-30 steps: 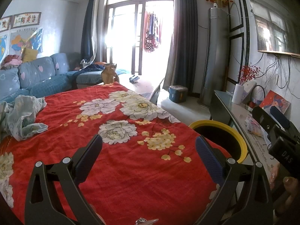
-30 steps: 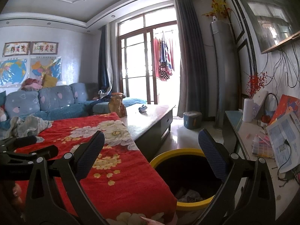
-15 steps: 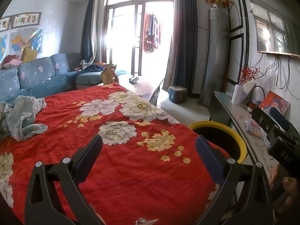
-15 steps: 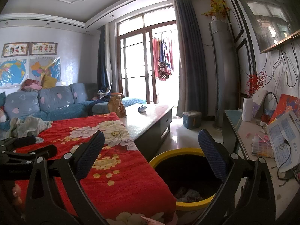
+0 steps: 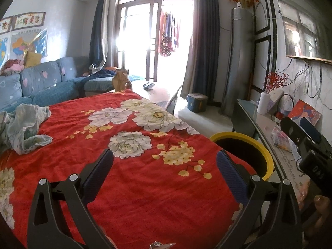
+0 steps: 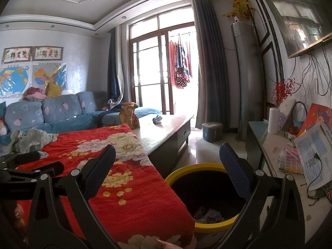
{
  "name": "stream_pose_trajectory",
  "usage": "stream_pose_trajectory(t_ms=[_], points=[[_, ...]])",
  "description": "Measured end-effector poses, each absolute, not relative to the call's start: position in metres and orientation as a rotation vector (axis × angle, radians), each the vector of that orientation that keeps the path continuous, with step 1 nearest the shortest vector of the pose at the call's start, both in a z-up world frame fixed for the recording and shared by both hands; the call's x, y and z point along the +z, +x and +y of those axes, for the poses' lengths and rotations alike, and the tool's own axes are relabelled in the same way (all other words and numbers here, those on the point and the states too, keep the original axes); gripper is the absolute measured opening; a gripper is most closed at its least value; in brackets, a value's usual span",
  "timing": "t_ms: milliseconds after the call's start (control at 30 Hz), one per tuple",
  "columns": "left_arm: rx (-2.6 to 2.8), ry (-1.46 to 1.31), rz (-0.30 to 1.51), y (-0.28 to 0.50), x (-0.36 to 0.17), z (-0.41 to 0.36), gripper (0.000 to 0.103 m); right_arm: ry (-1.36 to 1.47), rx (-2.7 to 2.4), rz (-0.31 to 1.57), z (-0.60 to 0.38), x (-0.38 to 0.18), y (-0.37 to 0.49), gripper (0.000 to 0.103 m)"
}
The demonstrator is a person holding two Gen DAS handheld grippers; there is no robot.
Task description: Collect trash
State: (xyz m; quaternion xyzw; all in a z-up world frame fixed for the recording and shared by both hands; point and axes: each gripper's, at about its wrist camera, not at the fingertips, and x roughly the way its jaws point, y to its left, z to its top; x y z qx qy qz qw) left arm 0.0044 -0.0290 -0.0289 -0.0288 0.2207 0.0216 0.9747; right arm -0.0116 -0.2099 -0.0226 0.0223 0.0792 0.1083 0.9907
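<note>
Here, the left gripper (image 5: 165, 166) hung over the bench covered with a red cloth printed with white and yellow flowers (image 5: 132, 178), its blue-padded fingers (image 5: 99, 171) spread wide with nothing between them. The right gripper (image 6: 167, 167) was likewise spread wide and held nothing, its right finger over the round black trash bin with a yellow rim (image 6: 207, 226) and its left finger over the cloth's edge. In the left wrist view the bin (image 5: 267, 161) sat at about 3 o'clock from the left gripper, just beside the bench's right edge; in the right wrist view crumpled pale trash (image 6: 207, 215) lay at the bottom of the bin, at about 5 o'clock from the point between the fingers. A crumpled pale blue-green garment (image 5: 25, 128) lay on the cloth at 10 o'clock in the left view, well apart from both grippers. At the bottom edge of the right view, around 6 o'clock, a small pink scrap (image 6: 166, 243) showed at the cloth's near edge; what it was could not be told. Beyond the cloth, at 12 o'clock, a brown paper bag (image 6: 128, 117) stood on the bare glossy part of the bench (image 6: 166, 128). A white cylindrical vase with red berry sprigs (image 6: 274, 120) stood on the side cabinet at 2 o'clock.
</note>
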Motion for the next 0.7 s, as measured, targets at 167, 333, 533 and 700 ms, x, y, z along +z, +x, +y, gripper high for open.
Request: stream_pose_trajectory(t_ms=[167, 333, 533, 700], points=[[0.043, -0.051, 0.46, 0.005, -0.03, -0.03, 0.097, 0.043, 0.248, 0.19, -0.208, -0.024, -0.008, 0.092], [0.044, -0.082, 0.494, 0.002, -0.02, -0.017, 0.097, 0.028, 0.316, 0.262, -0.189, -0.018, 0.002, 0.092], [0.221, -0.209, 0.597, -0.021, -0.02, 0.091, 0.097, 0.04, 0.574, 0.391, -0.102, 0.011, 0.02, 0.092], [0.627, -0.324, 0.739, -0.068, -0.048, 0.247, 0.097, -0.041, 0.926, 0.681, 0.074, 0.003, 0.032, 0.092]])
